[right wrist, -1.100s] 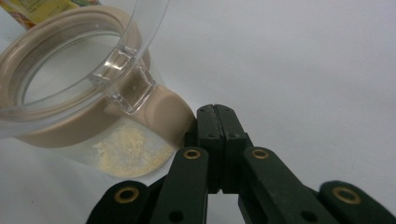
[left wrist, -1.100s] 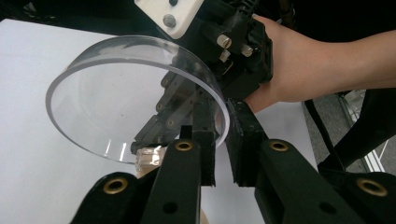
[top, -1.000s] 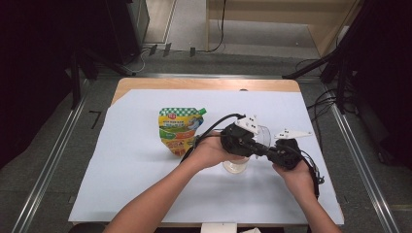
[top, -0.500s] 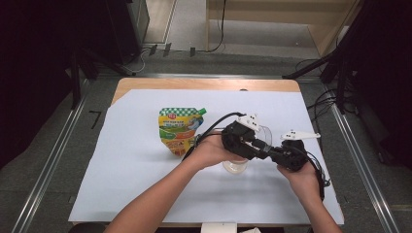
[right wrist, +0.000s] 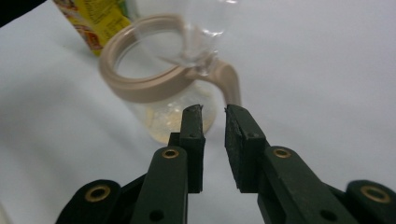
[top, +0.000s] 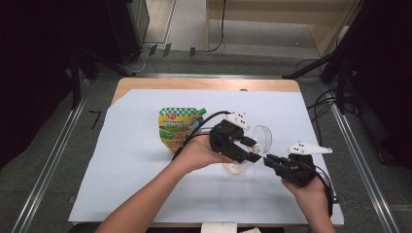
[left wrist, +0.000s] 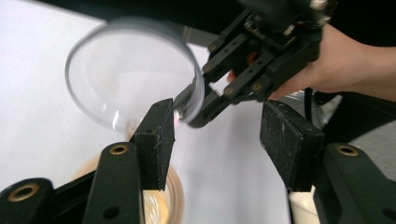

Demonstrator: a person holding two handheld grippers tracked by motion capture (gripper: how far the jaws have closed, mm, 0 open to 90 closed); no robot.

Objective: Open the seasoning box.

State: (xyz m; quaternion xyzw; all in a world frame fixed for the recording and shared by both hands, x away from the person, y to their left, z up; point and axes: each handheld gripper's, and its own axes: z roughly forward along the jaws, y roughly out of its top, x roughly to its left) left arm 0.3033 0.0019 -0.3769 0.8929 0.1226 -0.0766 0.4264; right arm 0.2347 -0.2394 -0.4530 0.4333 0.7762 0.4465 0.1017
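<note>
Backing off cleanly is what matters now: the left gripper [top: 256,150], jaws parted with nothing pressed between them, should lift away without knocking the jar [top: 236,166], which sits near mid-table just right of the sauce pouch [top: 176,127], its clear hinged lid [top: 263,137] standing open. Compared with a second ago, both jaws have just been opening and hold nothing; the right gripper [top: 268,160], only slightly parted, has drawn rightward from the jar.
</note>
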